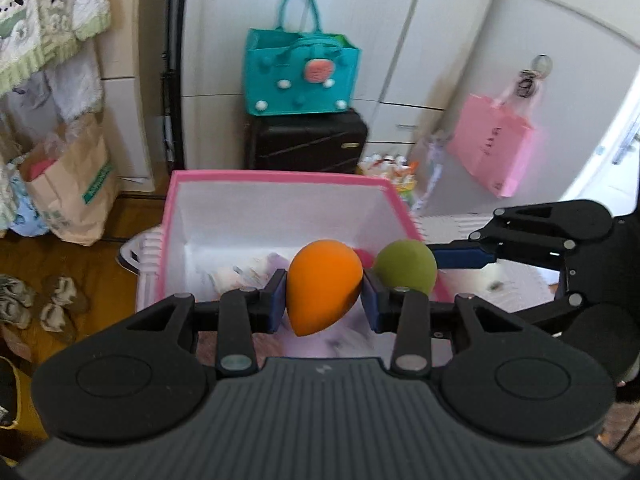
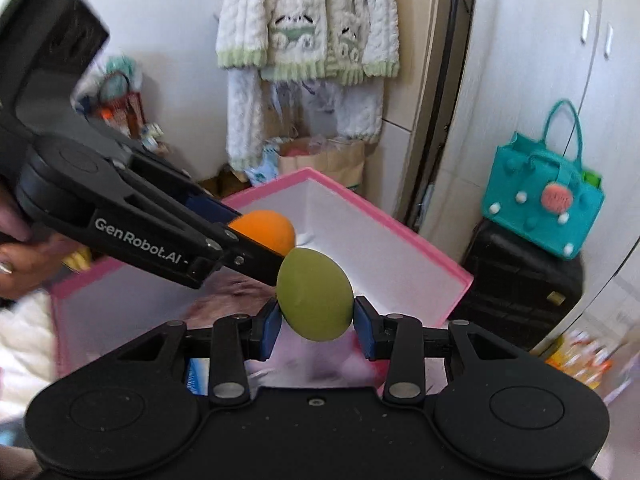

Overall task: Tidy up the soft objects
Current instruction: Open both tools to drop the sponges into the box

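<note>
Left gripper first: I have it clamped on the orange sponge, an egg-shaped foam piece pinched at its sides between the two blue pads, narrow end hanging down. It sits above the near edge of the pink box, which is my landmark for everything else. From the right wrist camera I see that same gripper reaching in from the left over the box, with the orange sponge showing past its fingers. Just right of it, my right gripper is closed on the green sponge, squeezed the same way between its blue pads and also held over the box. In the left wrist view the green sponge hangs close beside the orange one near the box's right wall, with the right gripper coming in from the right; whether the two sponges touch I cannot tell. Inside the box I can see white walls and some pale, blurred things on the bottom that I cannot identify. Left of the box a brown paper bag stands on the floor. Behind the box is a black suitcase with a teal bag on top. To the right of the box a pink bag hangs on a white door.
</note>
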### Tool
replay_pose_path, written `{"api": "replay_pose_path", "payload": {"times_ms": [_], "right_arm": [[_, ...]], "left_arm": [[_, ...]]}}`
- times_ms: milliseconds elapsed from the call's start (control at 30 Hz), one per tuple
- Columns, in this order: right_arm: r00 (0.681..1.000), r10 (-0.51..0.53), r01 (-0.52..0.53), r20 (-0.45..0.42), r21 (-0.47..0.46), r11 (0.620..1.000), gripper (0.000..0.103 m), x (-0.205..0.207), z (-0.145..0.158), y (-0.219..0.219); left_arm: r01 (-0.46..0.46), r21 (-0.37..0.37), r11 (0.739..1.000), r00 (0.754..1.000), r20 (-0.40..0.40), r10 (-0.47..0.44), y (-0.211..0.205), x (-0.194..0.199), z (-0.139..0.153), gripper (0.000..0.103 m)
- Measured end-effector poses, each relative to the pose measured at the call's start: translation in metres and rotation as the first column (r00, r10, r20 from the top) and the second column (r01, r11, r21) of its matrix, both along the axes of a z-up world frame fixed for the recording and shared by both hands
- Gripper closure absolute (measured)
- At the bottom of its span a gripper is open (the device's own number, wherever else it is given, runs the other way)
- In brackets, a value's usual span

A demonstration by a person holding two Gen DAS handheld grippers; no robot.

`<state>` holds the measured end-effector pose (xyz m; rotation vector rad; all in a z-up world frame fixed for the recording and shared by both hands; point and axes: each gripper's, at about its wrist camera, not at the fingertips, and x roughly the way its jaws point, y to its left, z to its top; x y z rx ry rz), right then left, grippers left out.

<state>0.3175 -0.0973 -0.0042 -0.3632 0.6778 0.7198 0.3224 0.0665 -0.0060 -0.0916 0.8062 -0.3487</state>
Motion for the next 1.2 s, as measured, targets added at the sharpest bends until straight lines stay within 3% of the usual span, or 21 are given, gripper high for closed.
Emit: {"api": "replay_pose_path", "payload": {"times_ms": [167, 400, 567, 700, 867, 1200], "right_arm": [[1.0, -0.011, 0.013, 0.012, -0.102, 0.995, 0.059, 0.034, -0.016, 0.019], [0.999, -0.029, 0.025, -0.027, -0.131, 0.991, 0.059, 0.056, -0.028, 0.027], [0.999, -0.04, 0.037, -0.022, -0.137, 0.99, 0.056, 0.056, -0.03, 0.025], [0.999, -0.049, 0.047, -0.014, -0.109, 0.993, 0.055, 0.055, -0.027, 0.018], [0.995, -0.078, 0.076, -0.068, -0.027, 0.997, 0.055, 0.046, -0.017, -0.002], [0.99, -0.105, 0.111, -0.097, 0.054, 0.992, 0.047, -0.01, 0.016, -0.038]], "left_arm": [[-0.039, 0.1, 0.994, 0.999, 0.012, 0.038, -0.002, 0.026, -0.006, 0.065], [-0.026, 0.127, 0.992, 1.0, -0.011, 0.027, -0.001, 0.046, -0.015, 0.064], [-0.036, 0.211, 0.977, 0.999, 0.023, 0.032, -0.009, 0.046, -0.019, 0.064], [-0.053, 0.231, 0.971, 0.998, 0.045, 0.044, -0.01, 0.043, -0.017, 0.062], [-0.074, 0.246, 0.966, 0.994, 0.093, 0.053, -0.01, 0.03, -0.004, 0.056], [-0.032, 0.243, 0.97, 0.998, 0.068, 0.016, -0.012, -0.012, 0.021, 0.049]]}}
